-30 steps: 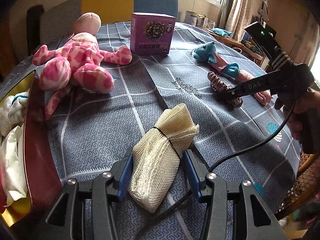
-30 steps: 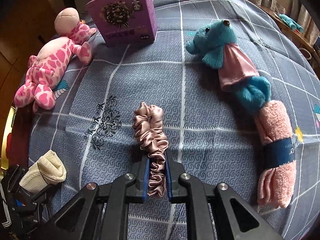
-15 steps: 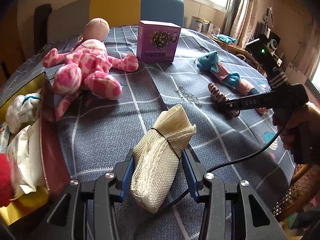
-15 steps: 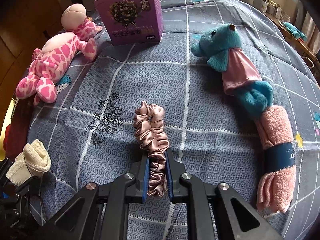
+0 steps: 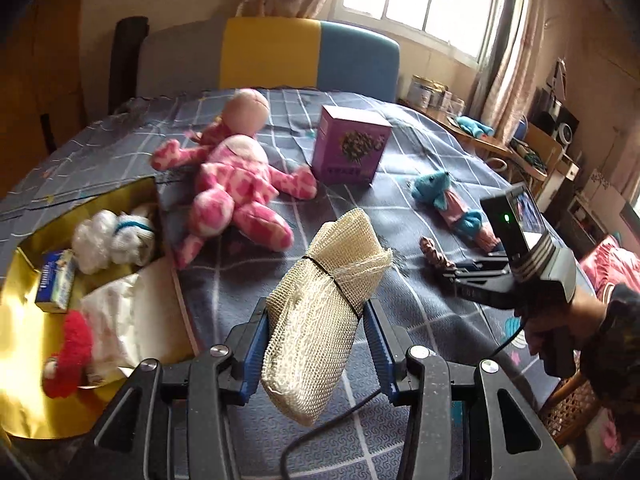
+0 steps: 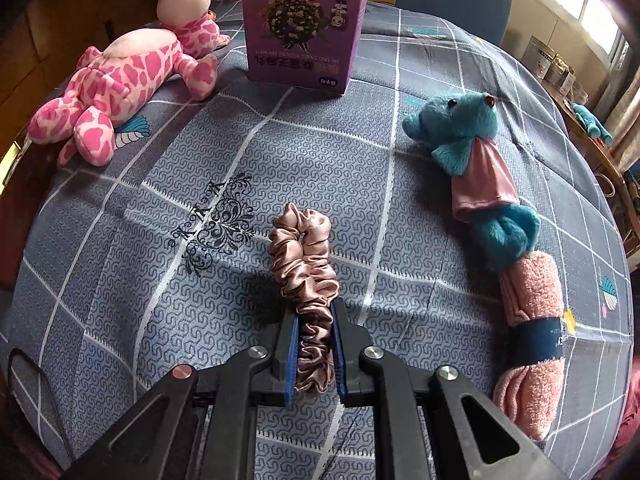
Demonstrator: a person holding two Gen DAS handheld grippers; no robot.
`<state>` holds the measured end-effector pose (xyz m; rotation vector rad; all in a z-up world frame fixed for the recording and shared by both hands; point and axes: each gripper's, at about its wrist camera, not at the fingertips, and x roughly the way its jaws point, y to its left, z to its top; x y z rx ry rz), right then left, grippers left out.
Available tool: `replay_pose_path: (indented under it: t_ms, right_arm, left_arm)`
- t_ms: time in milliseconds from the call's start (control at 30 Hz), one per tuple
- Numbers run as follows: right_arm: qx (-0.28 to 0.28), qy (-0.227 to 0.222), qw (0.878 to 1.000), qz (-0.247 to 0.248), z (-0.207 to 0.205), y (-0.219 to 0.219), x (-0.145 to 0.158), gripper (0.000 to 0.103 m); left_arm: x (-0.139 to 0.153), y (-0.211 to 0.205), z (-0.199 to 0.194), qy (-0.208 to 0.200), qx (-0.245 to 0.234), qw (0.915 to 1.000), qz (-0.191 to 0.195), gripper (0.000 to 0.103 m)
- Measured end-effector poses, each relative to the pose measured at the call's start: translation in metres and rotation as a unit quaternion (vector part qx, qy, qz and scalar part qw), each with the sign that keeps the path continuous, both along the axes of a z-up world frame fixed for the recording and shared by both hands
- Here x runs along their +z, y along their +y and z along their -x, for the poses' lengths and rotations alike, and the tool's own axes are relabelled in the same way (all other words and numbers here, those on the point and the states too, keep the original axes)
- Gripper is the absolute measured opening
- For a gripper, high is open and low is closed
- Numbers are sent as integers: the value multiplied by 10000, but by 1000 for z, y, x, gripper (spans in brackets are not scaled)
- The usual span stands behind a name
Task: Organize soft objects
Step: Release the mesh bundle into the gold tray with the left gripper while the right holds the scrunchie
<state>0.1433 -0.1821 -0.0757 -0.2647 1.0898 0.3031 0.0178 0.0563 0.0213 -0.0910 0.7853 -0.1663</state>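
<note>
My left gripper is shut on a cream mesh cloth roll tied with a black band, and holds it up above the blue checked tablecloth. A gold box at the left holds white socks, a red plush and other soft items. My right gripper is shut on a pink satin scrunchie that lies on the cloth; it also shows in the left wrist view as the right gripper. A pink spotted plush, a teal plush and a rolled pink towel lie on the table.
A purple carton stands at the back between the plush toys. A yellow and blue chair back rises behind the table. A black cable runs under the left gripper. A side shelf with clutter is at the right.
My left gripper has risen with the mesh cloth roll, and the gold box has come fully into view at its left. The right gripper has turned slightly, still closed on the scrunchie.
</note>
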Motion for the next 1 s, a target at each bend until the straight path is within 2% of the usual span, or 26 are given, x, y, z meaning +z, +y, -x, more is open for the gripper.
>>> replay_pose_path:
  t_ms: [267,567,700,1000]
  right_arm:
    - [100,-109,9998,149,9,4,2,13]
    - [131,-142,9996,213,9,6,2,13]
    - [145,-159,9995,235,8,7,1,13]
    - [162,-211,9992,292,11,9,1,13]
  left_arm:
    - [13,61,8,3,874,9962,3,47]
    - [20,135,33,-96,1915,9810,-284,47]
    - [18,158,44,-70,2189,9746,-473,47]
    - [0,184,54,174,2589,9645,-500,47]
